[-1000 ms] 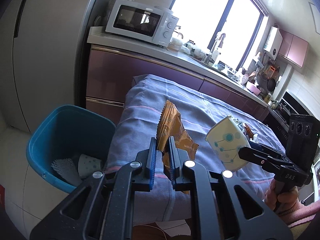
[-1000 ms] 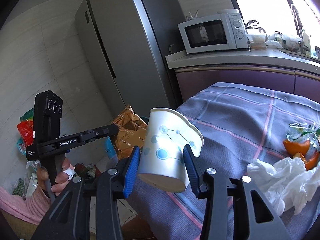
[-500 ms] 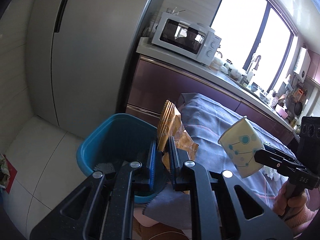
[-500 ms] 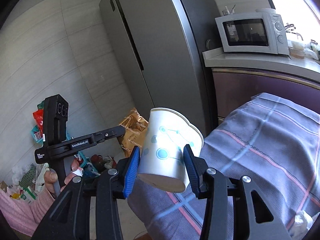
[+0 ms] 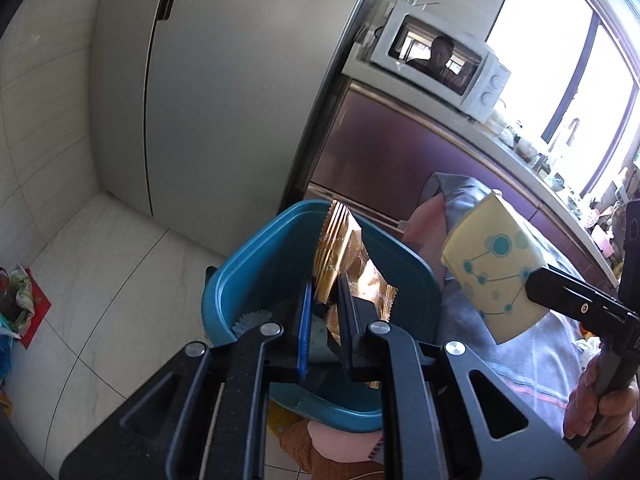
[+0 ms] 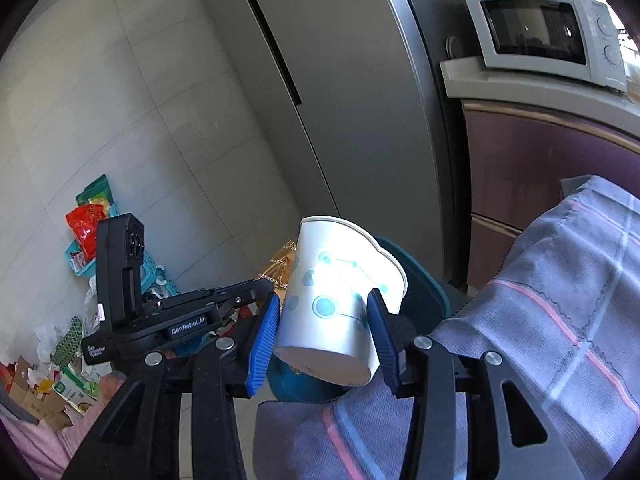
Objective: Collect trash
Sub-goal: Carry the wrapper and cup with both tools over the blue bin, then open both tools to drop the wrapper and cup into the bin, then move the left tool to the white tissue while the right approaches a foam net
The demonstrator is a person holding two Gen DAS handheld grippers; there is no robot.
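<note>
The left tool (image 5: 324, 320) is clenched on a crinkled golden-brown foil snack wrapper (image 5: 340, 256), and over the last second it has swung off the cloth-covered desk so that the wrapper now hangs directly above the open mouth of the blue plastic bin (image 5: 248, 264). Judged from this, the carry is done and only the release remains. The right tool (image 6: 322, 324) grips a white paper cup with a teal dot-and-line pattern (image 6: 340, 292) around its lower body, mouth tilted up; it has trailed along and now sits beside the bin, over the edge of the grey-blue checked cloth (image 6: 560, 320). Inside the bin, pale crumpled paper (image 5: 250, 318) shows. Beyond stand the grey refrigerator (image 5: 224, 92) and white microwave (image 5: 440, 64).
</note>
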